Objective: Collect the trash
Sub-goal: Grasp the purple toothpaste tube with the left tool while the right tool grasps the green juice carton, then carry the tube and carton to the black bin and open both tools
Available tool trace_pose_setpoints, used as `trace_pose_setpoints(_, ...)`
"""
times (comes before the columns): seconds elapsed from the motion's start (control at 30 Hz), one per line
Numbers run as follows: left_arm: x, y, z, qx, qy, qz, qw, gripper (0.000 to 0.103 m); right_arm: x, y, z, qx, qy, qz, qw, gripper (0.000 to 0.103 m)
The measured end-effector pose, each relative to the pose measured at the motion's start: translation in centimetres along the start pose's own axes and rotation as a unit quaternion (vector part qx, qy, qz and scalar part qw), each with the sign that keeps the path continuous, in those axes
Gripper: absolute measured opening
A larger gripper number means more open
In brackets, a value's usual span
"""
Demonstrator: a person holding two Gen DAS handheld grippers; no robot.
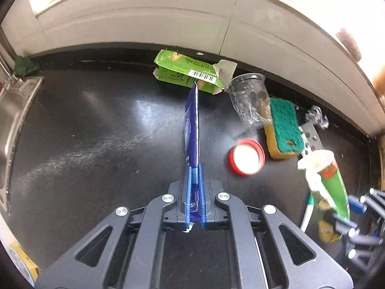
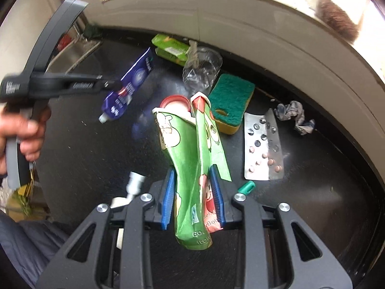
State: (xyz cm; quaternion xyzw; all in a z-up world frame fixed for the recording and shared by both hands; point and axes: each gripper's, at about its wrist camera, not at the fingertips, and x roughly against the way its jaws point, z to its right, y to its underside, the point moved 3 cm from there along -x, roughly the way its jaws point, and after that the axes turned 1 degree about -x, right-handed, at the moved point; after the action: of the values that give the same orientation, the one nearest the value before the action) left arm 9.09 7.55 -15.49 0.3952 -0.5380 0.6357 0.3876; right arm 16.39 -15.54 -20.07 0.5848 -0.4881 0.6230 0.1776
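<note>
place: looks like a home kitchen, pretty sure
surface: black glossy surface [image 1: 96, 144] running along a pale wall
sink: steel sink [image 1: 14, 110] set in at the surface's left edge
cleaning stuff: yellow-and-green scrub sponge [image 1: 285, 127] near the back edge
clutter: clear plastic cup [image 1: 250, 98], red jar lid [image 1: 246, 156], green carton [image 1: 185, 71], pill blister pack [image 2: 263, 144]

Green carton [image 2: 192, 187] reads "Go," — perhaps "Bot" (blurred); green box [image 1: 190, 72] bears a barcode.
</note>
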Motion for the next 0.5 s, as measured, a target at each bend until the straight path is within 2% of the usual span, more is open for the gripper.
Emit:
trace_pose_setpoints(0.03, 0.9, -0.7, 0.5, 0.000, 0.000, 0.003, 1.0000, 0.005, 0.1, -0.2, -0.4, -0.003, 0.001, 0.003, 1.000, 0.029)
trace_pose_setpoints(0.17, 2.8, 0.5, 1.1, -0.007, -0.003, 0.014, 0.9999, 0.005, 1.6, 0.5, -1.0, -0.012, 0.004, 0.015, 1.000, 0.029)
trace_pose_setpoints(0.5, 6.9, 5.0, 0.9, -0.019, -0.016, 0.032, 0.9992, 0.005, 3.6, 2.0, -3.8, -0.011, -0.003, 0.031, 0.999, 0.029)
